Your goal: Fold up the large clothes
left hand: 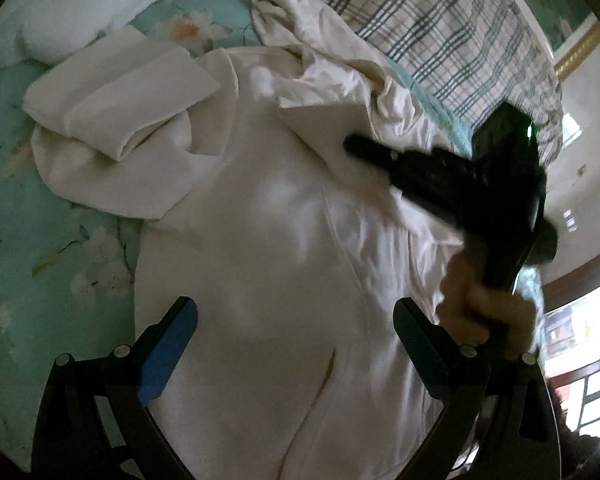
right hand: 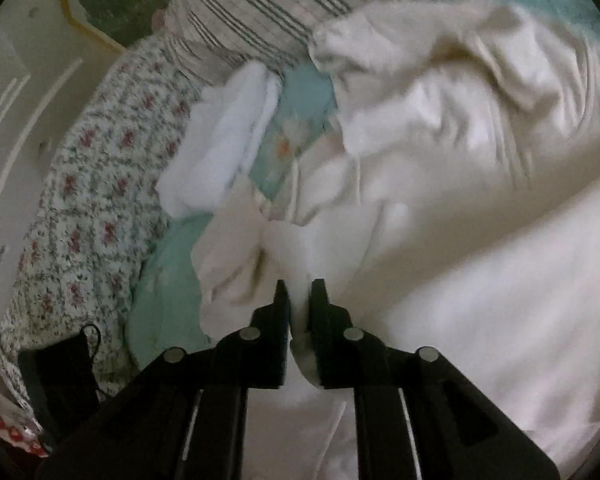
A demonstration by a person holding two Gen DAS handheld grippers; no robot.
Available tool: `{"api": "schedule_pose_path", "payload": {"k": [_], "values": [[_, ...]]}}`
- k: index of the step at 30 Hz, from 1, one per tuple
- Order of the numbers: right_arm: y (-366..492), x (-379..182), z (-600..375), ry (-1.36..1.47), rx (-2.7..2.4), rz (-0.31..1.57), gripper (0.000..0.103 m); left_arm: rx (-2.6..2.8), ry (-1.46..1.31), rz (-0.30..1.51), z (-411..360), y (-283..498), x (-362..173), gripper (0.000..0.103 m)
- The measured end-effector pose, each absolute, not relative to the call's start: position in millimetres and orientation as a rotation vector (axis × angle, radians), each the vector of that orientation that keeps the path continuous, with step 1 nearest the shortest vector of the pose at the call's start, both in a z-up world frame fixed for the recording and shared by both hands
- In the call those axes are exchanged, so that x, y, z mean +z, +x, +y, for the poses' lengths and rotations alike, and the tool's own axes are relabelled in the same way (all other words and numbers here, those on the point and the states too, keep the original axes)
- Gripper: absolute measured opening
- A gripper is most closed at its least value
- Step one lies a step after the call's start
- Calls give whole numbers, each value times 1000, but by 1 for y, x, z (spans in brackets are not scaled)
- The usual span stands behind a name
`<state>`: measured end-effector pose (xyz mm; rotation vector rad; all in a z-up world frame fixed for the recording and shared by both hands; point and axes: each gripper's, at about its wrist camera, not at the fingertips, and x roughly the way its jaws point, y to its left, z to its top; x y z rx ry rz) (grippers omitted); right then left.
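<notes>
Cream hoodie point(left hand: 284, 216) spread on bed, below plaid quilt point(left hand: 440, 20). Right gripper point(right hand: 299, 292) pinches a fabric fold; left gripper point(left hand: 296, 316) gapes empty above. Carry fold flat, edges aligned.

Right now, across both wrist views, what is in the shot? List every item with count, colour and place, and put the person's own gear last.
Large garment: one, cream white, spread across the bed, one sleeve folded over at its upper left.
Bed sheet: one, teal with a pale flower print, under the garment.
Plaid bedding: one, white with dark and pink lines, at the far edge of the bed.
Floral quilt: one, white with small red flowers, left in the right wrist view.
White pillow: one, upper left corner.
Left gripper: one, black with blue pads, open above the garment.
Right gripper: one, black, pinching a fold of the garment.
Hand: one, gripping the right gripper's handle.
</notes>
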<state>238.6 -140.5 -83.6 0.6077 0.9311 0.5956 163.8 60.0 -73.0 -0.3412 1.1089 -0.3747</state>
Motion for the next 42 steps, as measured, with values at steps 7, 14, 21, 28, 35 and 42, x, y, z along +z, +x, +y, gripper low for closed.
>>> {"api": "schedule_pose_path", "payload": {"k": [7,14,21,28,35,42], "values": [[212,-75,-179,647,568,886,48,-415,-404,1130,54,221,-84,98],[165,-58,-242,655,380,843,48,-419,-358,1164,26,287,-106,86],[120,-41,-301,681,182,761,48,-387,-166,1065,-3,303,-99,4],[116,-27,-362,593,-77,780,48,-314,-181,967,28,276,-86,2],[184,-56,-397,526,-157,930,61,-297,-273,979,44,275,-95,2],[225,-95,-402,472,-81,1059,7,-329,-235,981,30,267,-88,2]]}}
